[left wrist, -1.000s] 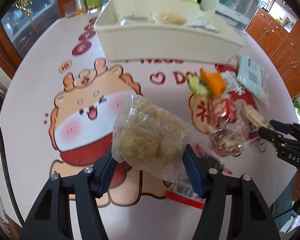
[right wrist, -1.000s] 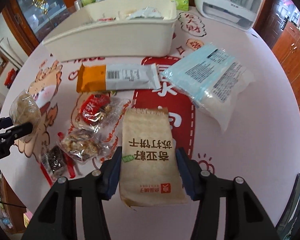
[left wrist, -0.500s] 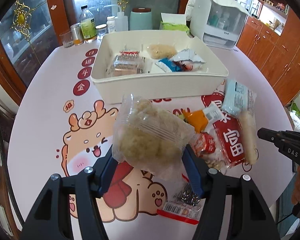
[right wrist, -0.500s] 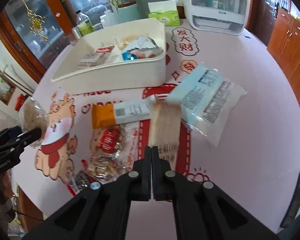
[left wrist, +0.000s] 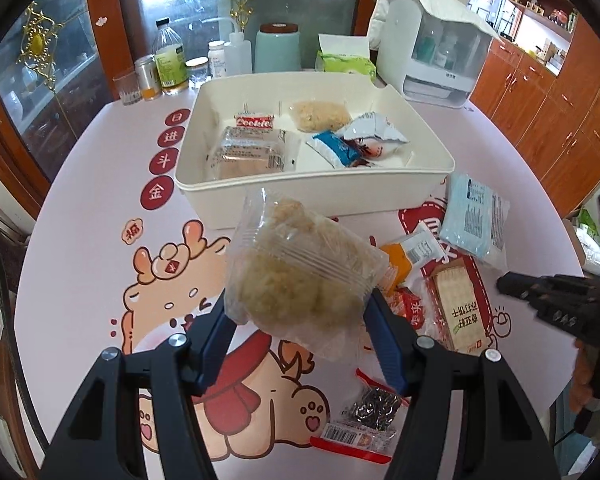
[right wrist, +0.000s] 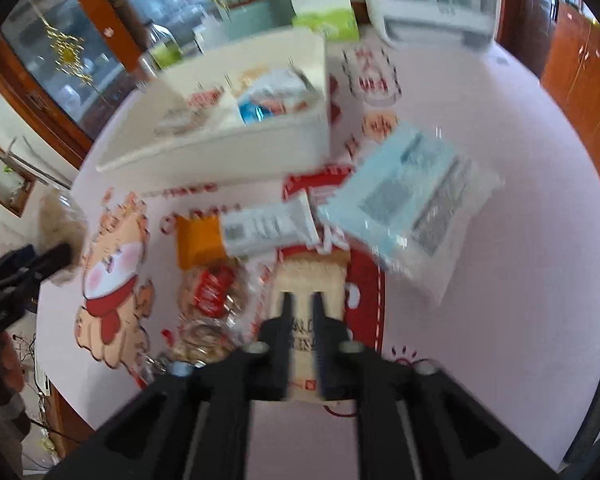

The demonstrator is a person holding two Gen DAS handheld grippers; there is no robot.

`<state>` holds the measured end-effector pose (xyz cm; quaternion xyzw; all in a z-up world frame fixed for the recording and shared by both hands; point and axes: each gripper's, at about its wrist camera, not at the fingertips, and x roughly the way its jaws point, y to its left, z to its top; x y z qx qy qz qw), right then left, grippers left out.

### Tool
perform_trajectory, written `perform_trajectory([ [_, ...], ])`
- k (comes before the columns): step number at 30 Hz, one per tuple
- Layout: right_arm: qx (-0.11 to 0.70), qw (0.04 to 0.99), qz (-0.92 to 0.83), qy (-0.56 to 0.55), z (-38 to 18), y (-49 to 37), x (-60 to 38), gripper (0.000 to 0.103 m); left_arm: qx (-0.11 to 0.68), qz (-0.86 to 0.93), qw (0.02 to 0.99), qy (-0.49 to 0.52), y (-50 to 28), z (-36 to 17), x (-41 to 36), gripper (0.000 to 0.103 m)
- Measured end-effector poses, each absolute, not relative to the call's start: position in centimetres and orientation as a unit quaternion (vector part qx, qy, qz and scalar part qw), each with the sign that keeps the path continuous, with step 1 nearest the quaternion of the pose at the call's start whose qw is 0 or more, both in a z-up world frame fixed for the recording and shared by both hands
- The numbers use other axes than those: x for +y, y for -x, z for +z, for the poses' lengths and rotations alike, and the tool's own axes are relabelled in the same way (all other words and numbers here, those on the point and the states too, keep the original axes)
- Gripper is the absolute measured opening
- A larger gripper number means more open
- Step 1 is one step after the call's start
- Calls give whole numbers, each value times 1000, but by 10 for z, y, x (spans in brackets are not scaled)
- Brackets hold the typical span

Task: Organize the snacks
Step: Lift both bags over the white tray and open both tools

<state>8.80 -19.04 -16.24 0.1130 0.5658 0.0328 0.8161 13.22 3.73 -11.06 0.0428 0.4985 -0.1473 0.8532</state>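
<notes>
Wooden cabinets (left wrist: 556, 92), glass-fronted cupboard (left wrist: 48, 80)

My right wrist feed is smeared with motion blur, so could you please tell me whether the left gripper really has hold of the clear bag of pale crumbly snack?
Observer: Yes, the left gripper has its blue pads pressed on both sides of the clear bag of pale crumbly snack.
Operator: Thank you. Is a matching bag already in the cream plastic bin?
Observer: Yes, a similar clear bag of pale crumbs lies at the back of the cream plastic bin.
Operator: Is anything near the table's front edge?
Observer: A small dark packet with a red barcode strip lies there.
</notes>
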Motion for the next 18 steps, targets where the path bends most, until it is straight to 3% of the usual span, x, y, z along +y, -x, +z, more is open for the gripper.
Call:
perform_trajectory([
  [2,577,809,17,-107,-178,-86,-189,43,505,-148,849,-43,-133,-114,37,62],
  [7,605,786,16,-124,-209,-86,-186,45,512,-146,846,-44,-133,-120,35,62],
  [12,613,781,16,-121,-223,-88,-179,62,517,-144,843,-42,-133,-123,35,62],
  [17,607,792,-1,-61,-225,-95,-159,66,524,-145,838,-39,-134,-127,35,62],
  [18,608,793,-7,-46,-225,-96,-156,59,525,-146,838,-38,-134,-127,35,62],
])
